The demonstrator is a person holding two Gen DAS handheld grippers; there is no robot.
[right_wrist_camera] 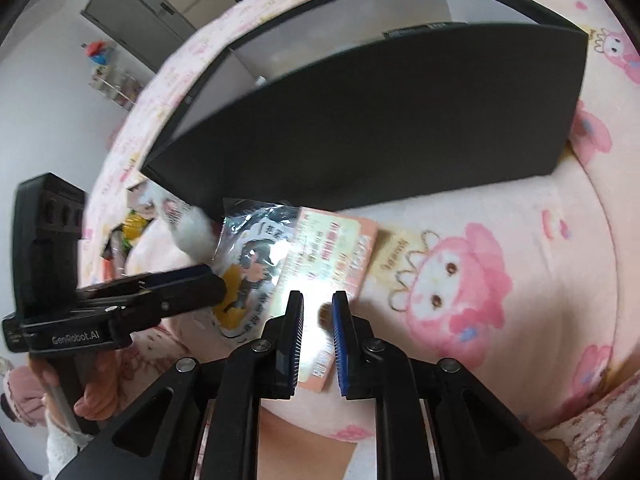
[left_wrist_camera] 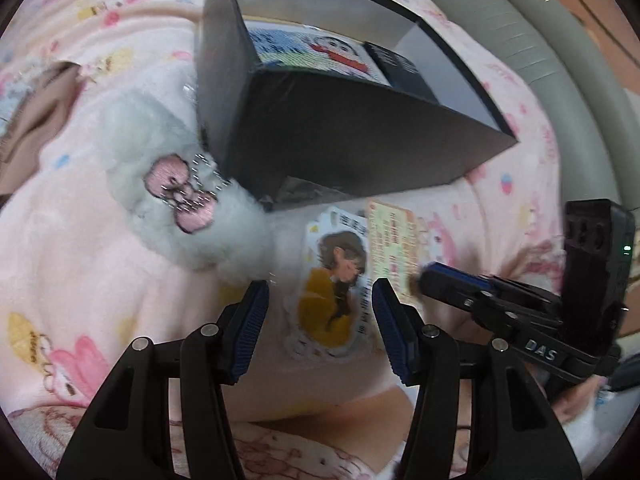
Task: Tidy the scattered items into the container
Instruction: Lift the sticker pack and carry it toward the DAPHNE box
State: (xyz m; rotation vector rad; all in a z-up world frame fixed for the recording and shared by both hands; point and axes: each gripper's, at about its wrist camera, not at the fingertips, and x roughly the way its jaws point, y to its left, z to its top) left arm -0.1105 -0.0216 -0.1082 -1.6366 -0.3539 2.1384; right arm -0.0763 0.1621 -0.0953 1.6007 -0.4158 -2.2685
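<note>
The left gripper (left_wrist_camera: 320, 316) hangs with jaws apart over the glossy packet (left_wrist_camera: 336, 280), while the right gripper (right_wrist_camera: 317, 322), nearly together, straddles the pink card (right_wrist_camera: 334, 256) beside it, below the black box (left_wrist_camera: 360, 136); overlapping flat pieces may slip or lift together

Black box (left_wrist_camera: 360, 140) — pink cartoon-print blanket (left_wrist_camera: 80, 260).

The box (left_wrist_camera: 352, 136) stands on the blanket (left_wrist_camera: 80, 280) with a picture card (left_wrist_camera: 320, 54) inside. Before it lie a plush toy (left_wrist_camera: 180, 208), a sticker packet (left_wrist_camera: 334, 280) and a printed card (left_wrist_camera: 394, 240), side by side.
</note>
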